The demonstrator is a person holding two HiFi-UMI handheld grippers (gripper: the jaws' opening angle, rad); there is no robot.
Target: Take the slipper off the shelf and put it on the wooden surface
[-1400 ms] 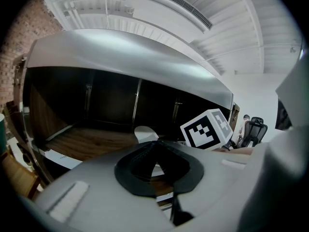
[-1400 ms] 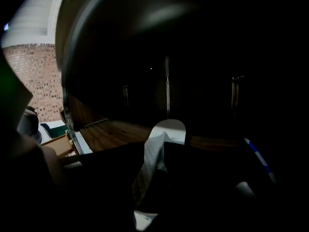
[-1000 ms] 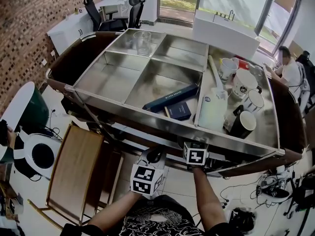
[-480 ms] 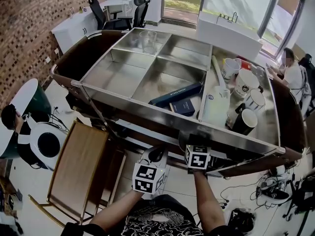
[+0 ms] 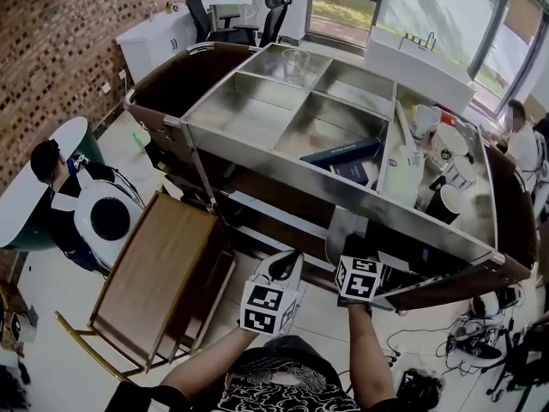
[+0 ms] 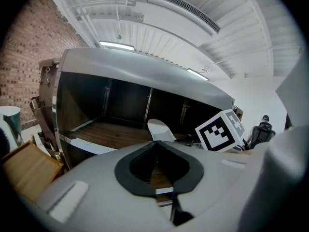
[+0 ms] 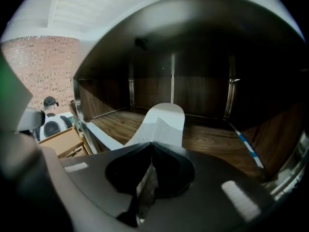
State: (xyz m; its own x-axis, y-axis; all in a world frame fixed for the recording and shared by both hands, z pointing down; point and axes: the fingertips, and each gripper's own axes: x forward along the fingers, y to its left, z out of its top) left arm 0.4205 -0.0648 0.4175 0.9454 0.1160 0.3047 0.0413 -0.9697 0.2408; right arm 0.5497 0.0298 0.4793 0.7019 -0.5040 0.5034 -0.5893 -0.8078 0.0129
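A white slipper sticks out of my right gripper, which is shut on its near end. Its jaws have just been closing with the slipper between them. The slipper's far end hangs over the dark shelf's wooden floor. In the head view the slipper shows at the shelf's front edge, ahead of my right gripper. My left gripper is just to its left, jaws shut on nothing. It sees the slipper ahead. The wooden surface lies low at the left.
The steel cart's top tray holds books, mugs and a glass. A person sits at the far left beside the wooden surface. Cables lie on the floor at the right. Office chairs stand at the back.
Both grippers have drawn back from the shelf toward me. The slipper now shows at the shelf's front edge in the head view. That view has swung, shifting the cart right.
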